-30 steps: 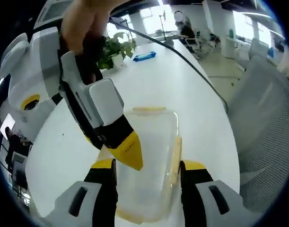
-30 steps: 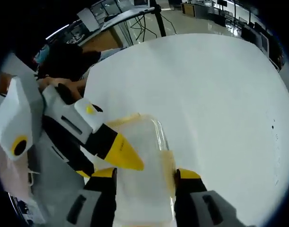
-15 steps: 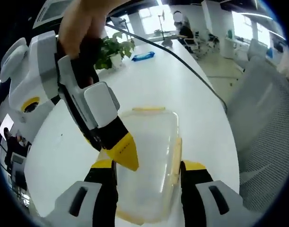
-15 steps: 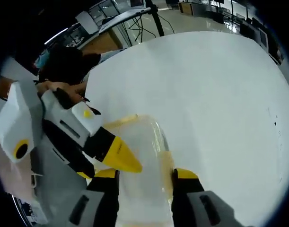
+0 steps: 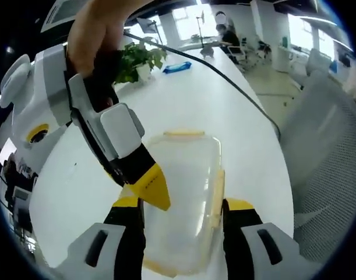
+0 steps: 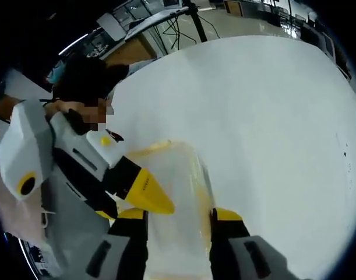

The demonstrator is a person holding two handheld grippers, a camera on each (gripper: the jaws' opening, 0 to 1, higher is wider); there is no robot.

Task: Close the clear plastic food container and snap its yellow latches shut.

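The clear plastic container (image 5: 186, 192) lies on the white table (image 5: 195, 93) with its lid on. Yellow latches show at its far end (image 5: 183, 133) and right side (image 5: 216, 195). My left gripper (image 5: 182, 207) is open, its jaws standing on either side of the container's near end. The right gripper (image 5: 152, 188), held by a hand, comes in from the upper left with its yellow tip against the container's left edge. In the right gripper view, my right gripper (image 6: 178, 214) is open astride the container (image 6: 175, 186), and the left gripper's (image 6: 147, 195) yellow tip rests at the lid's left side.
A potted plant (image 5: 140, 61) and a blue item (image 5: 178, 68) sit at the table's far end. A black cable (image 5: 224, 67) runs along the table, and a grey mesh chair (image 5: 329, 146) stands to the right. A seated person (image 6: 84, 76) is beyond the table edge.
The right gripper's yellow tip has drawn back slightly to the left along the lid. The container and my left gripper have barely moved.
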